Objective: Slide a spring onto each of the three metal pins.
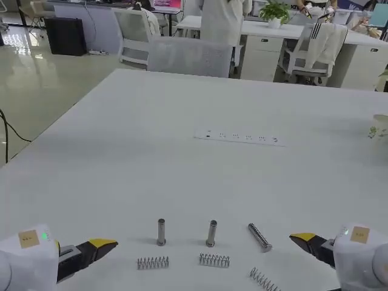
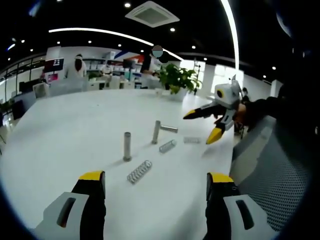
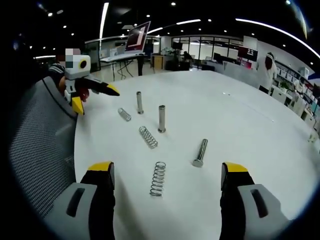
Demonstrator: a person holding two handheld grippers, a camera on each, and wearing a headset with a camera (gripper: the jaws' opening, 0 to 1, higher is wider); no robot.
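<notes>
Left gripper (image 1: pixel 100 250) agape at the near left edge, nothing between the jaws; right gripper (image 1: pixel 306 242) likewise spread and empty at the near right. Between them, three metal pins in a row: left pin (image 1: pixel 161 232) and middle pin (image 1: pixel 211 233) upright on their wider ends, right pin (image 1: pixel 259 237) flat on its side. Just nearer, one spring per pin, all lying loose and apart from the pins: left spring (image 1: pixel 153 262), middle spring (image 1: pixel 214 260), right spring (image 1: pixel 264 279).

Judged as the very start, no spring threaded yet. For a clean first pickup:
- Pinch a spring lightly near one end, crosswise, leaving the bore open and the coils uncrushed.
- Steady the upright pin low down with the other gripper.
- Line up bore and pin tip on one axis before lowering.
- Let go only once seated.
- For the fallen pin, stand it up first or hold it by the wide end.

Beyond, white table (image 1: pixel 182 182) with a flush socket strip (image 1: pixel 238 137), markings too small to read. Tan stickers (image 1: pixel 28 238) on both gripper housings, print illegible. Farther off, a grey chair (image 1: pixel 191 56) and a potted plant (image 1: pixel 276 11).
</notes>
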